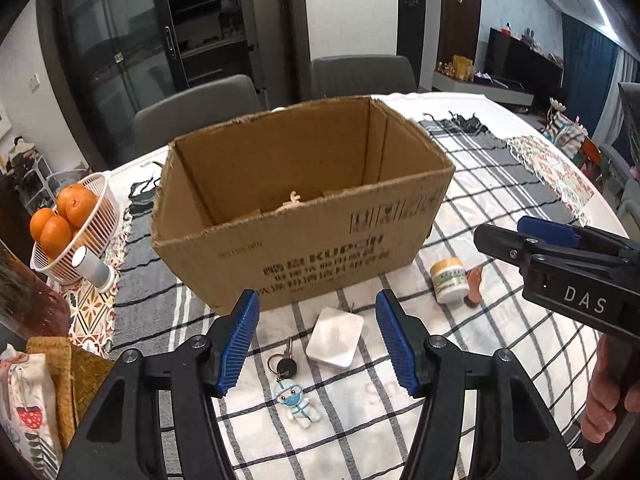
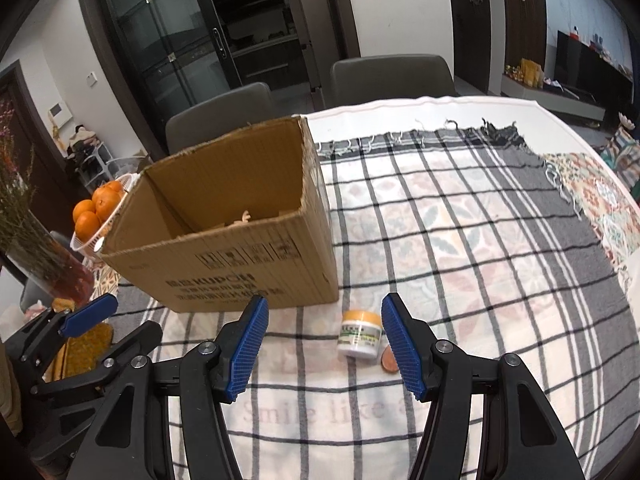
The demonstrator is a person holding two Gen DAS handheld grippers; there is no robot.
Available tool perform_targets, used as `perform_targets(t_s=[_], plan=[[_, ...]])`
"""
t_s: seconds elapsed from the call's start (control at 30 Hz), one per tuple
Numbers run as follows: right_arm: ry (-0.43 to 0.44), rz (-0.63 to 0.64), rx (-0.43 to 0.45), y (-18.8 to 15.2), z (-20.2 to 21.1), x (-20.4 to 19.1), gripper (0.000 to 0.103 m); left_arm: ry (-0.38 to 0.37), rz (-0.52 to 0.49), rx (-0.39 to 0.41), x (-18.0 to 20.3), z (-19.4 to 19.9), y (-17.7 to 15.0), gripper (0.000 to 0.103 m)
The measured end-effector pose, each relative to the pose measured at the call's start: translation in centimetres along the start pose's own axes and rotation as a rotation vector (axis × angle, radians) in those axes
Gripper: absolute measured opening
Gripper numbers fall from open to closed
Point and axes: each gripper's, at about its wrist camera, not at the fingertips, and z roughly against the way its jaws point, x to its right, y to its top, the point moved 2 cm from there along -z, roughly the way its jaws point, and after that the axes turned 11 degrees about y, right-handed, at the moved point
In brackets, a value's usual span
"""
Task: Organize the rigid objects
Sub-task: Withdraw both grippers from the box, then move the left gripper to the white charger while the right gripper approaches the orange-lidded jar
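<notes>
An open cardboard box [image 1: 304, 216] stands on the checked tablecloth and holds a small tan object [image 1: 290, 202]; the box also shows in the right wrist view [image 2: 240, 248]. My left gripper [image 1: 318, 344] is open above a white square case [image 1: 335, 338] and a key ring with a masked figure charm [image 1: 294, 396]. My right gripper [image 2: 324, 348] is open, just left of a small white jar with a yellow lid [image 2: 359, 334] and a brown wooden piece [image 2: 390, 358]. The jar [image 1: 448, 280] lies right of the box.
A white basket of oranges [image 1: 70, 224] and a white cylinder [image 1: 94, 270] sit left of the box. A vase with dried flowers [image 2: 44, 248] stands at the left edge. Grey chairs [image 1: 360, 74] stand behind the table. Folded cloths [image 1: 44, 392] lie near left.
</notes>
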Motion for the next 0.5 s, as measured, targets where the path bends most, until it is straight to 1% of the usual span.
perform_targets(t_s=[0.5], plan=[[-0.034,-0.039,-0.075,-2.2,-3.3,2.0,0.06,0.001,-0.071,-0.085,1.8,-3.7,-2.3,0.06]])
